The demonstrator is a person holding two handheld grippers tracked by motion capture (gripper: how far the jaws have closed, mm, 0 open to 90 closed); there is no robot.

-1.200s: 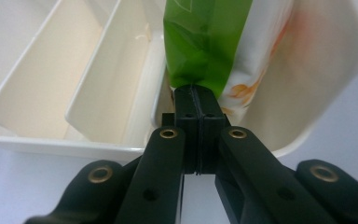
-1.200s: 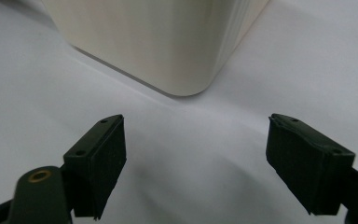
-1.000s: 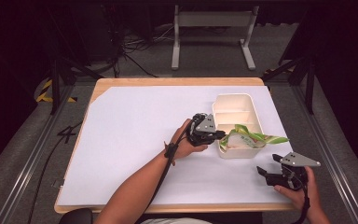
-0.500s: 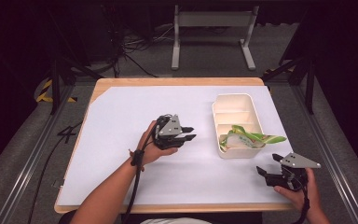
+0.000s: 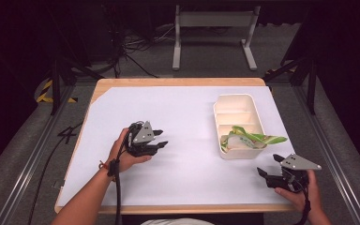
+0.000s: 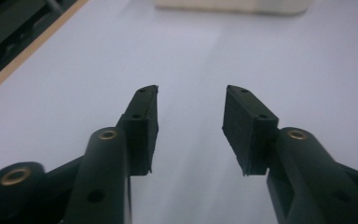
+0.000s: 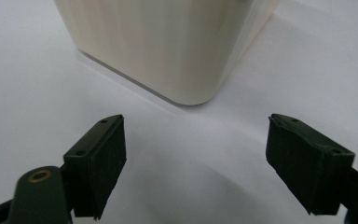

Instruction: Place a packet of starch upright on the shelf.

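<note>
Left hand-held gripper (image 5: 160, 139), jaws just opening and empty, hovers over the bench (image 5: 187, 117); right hand-held gripper (image 5: 268, 165) gapes empty near the tray (image 5: 238, 99), whose leafy contents (image 5: 251, 138) blur.

Recording lab or studio workspace. Wooden tabletop (image 5: 178, 82) covered with a plain white sheet (image 5: 168, 122), standing on grey carpet (image 5: 18, 154) inside dark, black-draped surroundings. Loose cables (image 5: 136, 51) trail across the floor behind; a metal stand base (image 5: 213, 33) sits beyond the far edge; yellow-black hazard tape (image 5: 44, 91) marks the floor at left. No domestic furnishings.
</note>
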